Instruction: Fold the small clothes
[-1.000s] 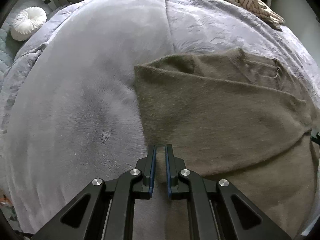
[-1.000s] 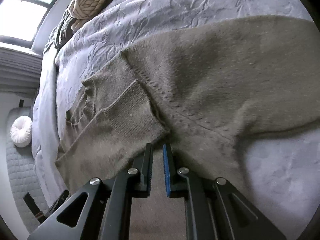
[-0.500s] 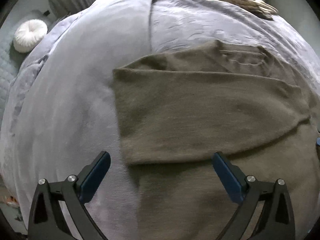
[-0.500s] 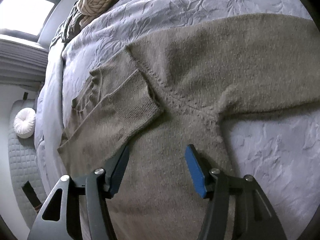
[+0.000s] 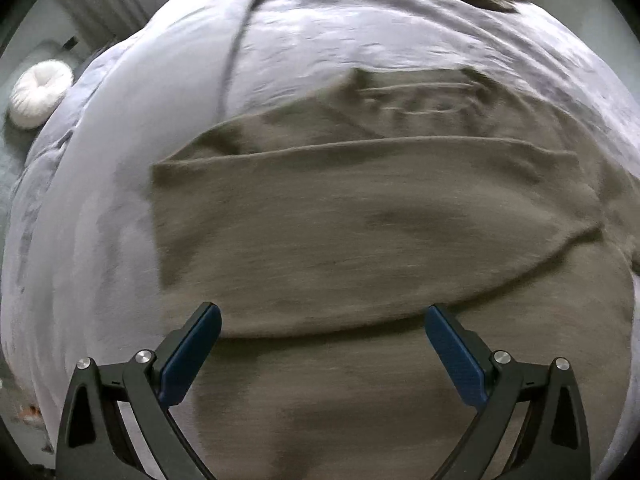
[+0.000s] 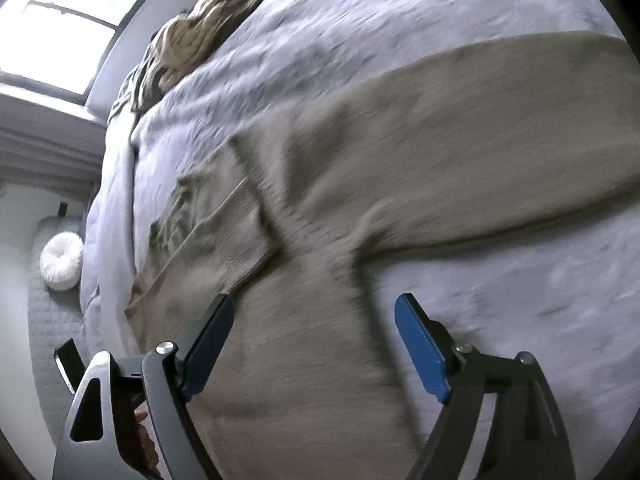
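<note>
- The taupe knit sweater (image 5: pixel 360 240) lies flat on the bed's lavender duvet (image 5: pixel 168 100), with one sleeve (image 5: pixel 380 200) already folded across the chest. In the right wrist view the other sleeve (image 6: pixel 500 128) stretches out unfolded toward the bed's far side.
- The left gripper (image 5: pixel 323 344) hangs above the body of the sweater with its fingers spread wide and holding nothing. The right gripper (image 6: pixel 315 336) is likewise spread and empty, over the sweater's side near the armpit.
- Both views are motion-blurred, so exact fabric edges are hard to read.
- Judged risk: the folded sleeve rests loosely; a pinch that catches only the top layer could drag it out of the fold.
- The knit looks soft and stretchy, so a grab on one side alone would likely skew the garment on the slippery duvet and wrinkle it.
- The outstretched sleeve is not yet folded; lifting the hem first would probably trap it crooked.
- A pile of other clothes (image 6: pixel 192 40) at the head of the bed and a round white cushion (image 5: pixel 38 96) on the floor beside the bed sit well apart, unlikely to interfere.
</note>
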Motion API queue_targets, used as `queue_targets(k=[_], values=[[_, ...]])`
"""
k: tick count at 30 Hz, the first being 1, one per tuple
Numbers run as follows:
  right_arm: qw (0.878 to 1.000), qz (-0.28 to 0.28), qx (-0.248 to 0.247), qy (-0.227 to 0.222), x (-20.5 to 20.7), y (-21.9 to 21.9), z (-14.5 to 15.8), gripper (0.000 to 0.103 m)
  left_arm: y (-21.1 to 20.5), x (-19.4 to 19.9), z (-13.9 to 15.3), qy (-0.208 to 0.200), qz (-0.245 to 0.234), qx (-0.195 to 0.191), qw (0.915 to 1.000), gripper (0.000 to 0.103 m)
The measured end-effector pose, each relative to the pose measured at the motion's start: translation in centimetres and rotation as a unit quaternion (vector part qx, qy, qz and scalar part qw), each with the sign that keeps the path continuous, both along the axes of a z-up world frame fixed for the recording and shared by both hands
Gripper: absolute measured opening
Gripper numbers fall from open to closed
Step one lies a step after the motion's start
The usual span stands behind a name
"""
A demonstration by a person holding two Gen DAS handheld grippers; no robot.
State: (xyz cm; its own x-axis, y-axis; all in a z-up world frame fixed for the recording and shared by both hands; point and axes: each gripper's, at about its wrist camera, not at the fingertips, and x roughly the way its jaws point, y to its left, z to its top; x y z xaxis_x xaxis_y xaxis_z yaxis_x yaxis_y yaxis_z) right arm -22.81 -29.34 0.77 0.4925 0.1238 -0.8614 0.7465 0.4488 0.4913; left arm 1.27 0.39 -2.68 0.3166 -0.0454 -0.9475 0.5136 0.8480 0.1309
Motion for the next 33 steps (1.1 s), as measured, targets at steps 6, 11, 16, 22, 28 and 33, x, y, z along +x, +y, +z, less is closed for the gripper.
queue_targets(k=[6, 11, 16, 22, 28, 33], values=[[0.994, -0.105, 0.008, 0.007, -6.0, -4.8, -0.1, 0.085, -4.0, -1.9, 0.2, 0.014, -0.048, -0.021, 0.9985, 0.102], [0.977, -0.210, -0.020, 0.005, -11.0, -8.7, 0.7, 0.085, -7.3, -3.3, 0.4, 0.019, -0.072, -0.028, 0.9968, 0.102], [0.961, -0.276, -0.006, -0.029, -13.9, -12.0, 0.4, 0.085, -9.0, -4.3, 0.3, 0.028, -0.086, -0.032, 0.9954, 0.102], [0.945, -0.317, 0.017, -0.082, -14.4, -14.8, -0.1, 0.085, -10.8, -5.1, 0.4, 0.027, -0.088, -0.028, 0.9954, 0.102], [0.927, -0.353, 0.059, -0.112, -14.4, -16.0, -1.3, 0.064, -11.1, -4.8, 0.3, 0.039, -0.069, -0.033, 0.9963, 0.102], [0.930, -0.340, 0.080, -0.118, -14.5, -16.0, -2.0, 0.007, -10.5, -4.3, 0.1, 0.034, -0.054, -0.027, 0.9976, 0.102]])
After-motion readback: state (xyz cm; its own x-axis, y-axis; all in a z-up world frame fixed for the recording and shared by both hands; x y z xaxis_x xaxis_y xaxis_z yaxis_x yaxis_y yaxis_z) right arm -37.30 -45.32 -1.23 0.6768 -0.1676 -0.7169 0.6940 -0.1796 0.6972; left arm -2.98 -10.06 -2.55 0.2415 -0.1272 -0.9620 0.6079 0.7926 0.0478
